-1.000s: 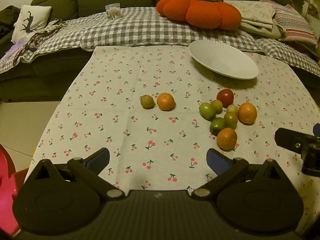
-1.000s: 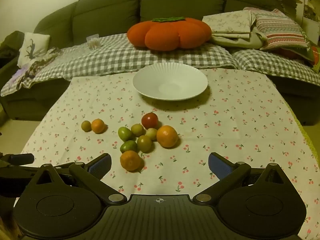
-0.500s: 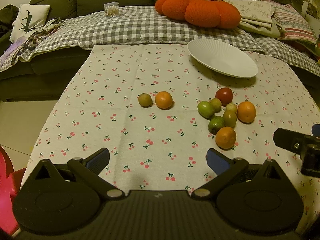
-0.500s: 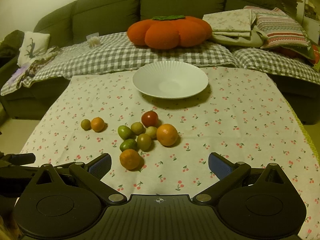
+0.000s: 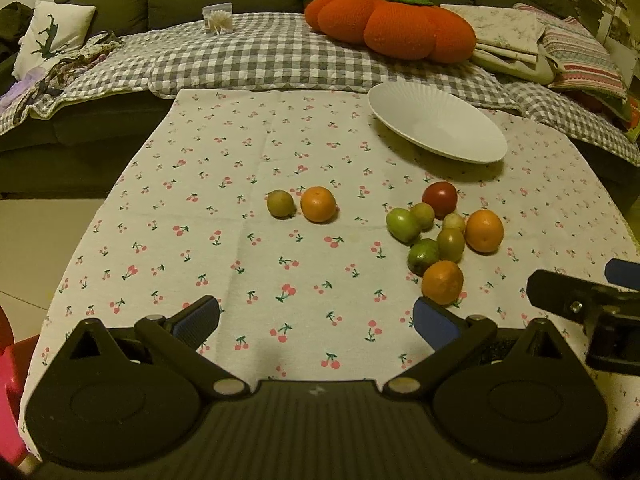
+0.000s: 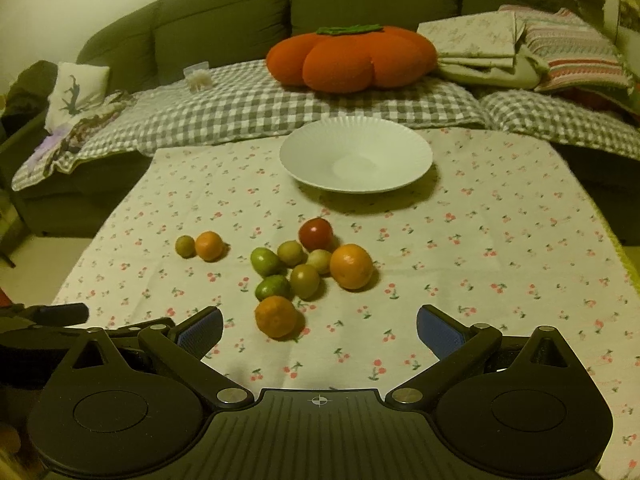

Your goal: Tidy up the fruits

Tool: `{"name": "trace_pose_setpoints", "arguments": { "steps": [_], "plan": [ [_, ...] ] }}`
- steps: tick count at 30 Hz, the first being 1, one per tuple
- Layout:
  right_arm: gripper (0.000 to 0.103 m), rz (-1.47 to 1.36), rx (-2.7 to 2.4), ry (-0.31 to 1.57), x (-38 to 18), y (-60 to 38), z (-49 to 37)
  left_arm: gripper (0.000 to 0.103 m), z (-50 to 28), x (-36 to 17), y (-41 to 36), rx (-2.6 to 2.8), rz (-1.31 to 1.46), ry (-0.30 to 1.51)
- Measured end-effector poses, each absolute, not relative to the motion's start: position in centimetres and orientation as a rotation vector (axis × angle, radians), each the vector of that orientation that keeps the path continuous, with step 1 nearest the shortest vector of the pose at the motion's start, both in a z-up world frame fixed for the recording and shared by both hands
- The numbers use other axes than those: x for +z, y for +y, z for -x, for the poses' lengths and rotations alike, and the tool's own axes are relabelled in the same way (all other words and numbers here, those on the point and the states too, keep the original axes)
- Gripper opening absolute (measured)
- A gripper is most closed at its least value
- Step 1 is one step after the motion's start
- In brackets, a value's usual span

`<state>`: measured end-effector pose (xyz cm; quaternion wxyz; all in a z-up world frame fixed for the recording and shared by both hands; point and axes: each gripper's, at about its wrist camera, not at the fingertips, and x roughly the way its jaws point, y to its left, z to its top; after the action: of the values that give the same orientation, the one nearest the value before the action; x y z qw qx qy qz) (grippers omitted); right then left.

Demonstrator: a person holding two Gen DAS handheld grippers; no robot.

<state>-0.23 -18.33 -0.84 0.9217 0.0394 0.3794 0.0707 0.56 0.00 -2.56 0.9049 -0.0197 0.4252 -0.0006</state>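
Several fruits lie loose on a cherry-print tablecloth [image 5: 240, 248]. A cluster holds a red tomato [image 6: 315, 233], two oranges [image 6: 351, 266] [image 6: 276, 316] and small green fruits [image 6: 265, 261]. Apart to the left sit another orange [image 5: 318, 204] and a small green fruit [image 5: 280, 203]. A white ribbed plate [image 6: 356, 153] stands empty behind the cluster. My left gripper [image 5: 316, 320] is open near the front edge, nothing between its fingers. My right gripper [image 6: 319, 326] is open too, with the nearest orange just beyond its left finger.
A green sofa [image 6: 360, 12] with a grey checked blanket [image 6: 260, 104], an orange pumpkin cushion [image 6: 348, 58] and folded pillows [image 6: 576, 60] runs behind the table. A red object [image 5: 10, 380] sits low at the left. The right gripper's fingers [image 5: 576, 300] show in the left wrist view.
Both grippers have edged slightly forward over the table, so the fruits and plate look a little nearer. Nothing has been taken hold of.
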Motion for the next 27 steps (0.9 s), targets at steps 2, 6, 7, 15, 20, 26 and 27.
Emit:
{"name": "trace_pose_setpoints", "arguments": {
  "steps": [2,6,7,15,20,26,27],
  "plan": [
    [0.103,-0.101,0.146,0.808,-0.9,-18.4,0.1,0.102,-0.7,-2.7,0.1,0.008,0.040,0.878],
    [0.103,-0.063,0.131,0.809,-0.9,-18.6,-0.4,0.102,-1.0,-2.9,0.3,0.008,0.045,0.884],
    [0.103,-0.070,0.133,0.811,-0.9,-18.7,-0.6,0.102,-1.1,-3.0,0.3,0.010,0.044,0.884],
    [0.103,-0.058,0.137,0.864,-1.1,-19.0,-2.4,0.102,-1.8,-3.6,0.1,0.004,0.038,0.890],
    [0.103,-0.078,0.154,0.881,-1.4,-19.1,-4.0,0.102,-2.4,-4.0,0.0,-0.003,0.036,0.900],
    [0.103,-0.111,0.161,0.913,-2.0,-19.4,-6.4,0.102,-3.7,-4.0,0.3,-0.010,0.035,0.894],
    [0.103,-0.104,0.157,0.923,-2.0,-19.5,-6.8,0.102,-3.9,-3.9,0.5,-0.012,0.041,0.892]
  ]
}}
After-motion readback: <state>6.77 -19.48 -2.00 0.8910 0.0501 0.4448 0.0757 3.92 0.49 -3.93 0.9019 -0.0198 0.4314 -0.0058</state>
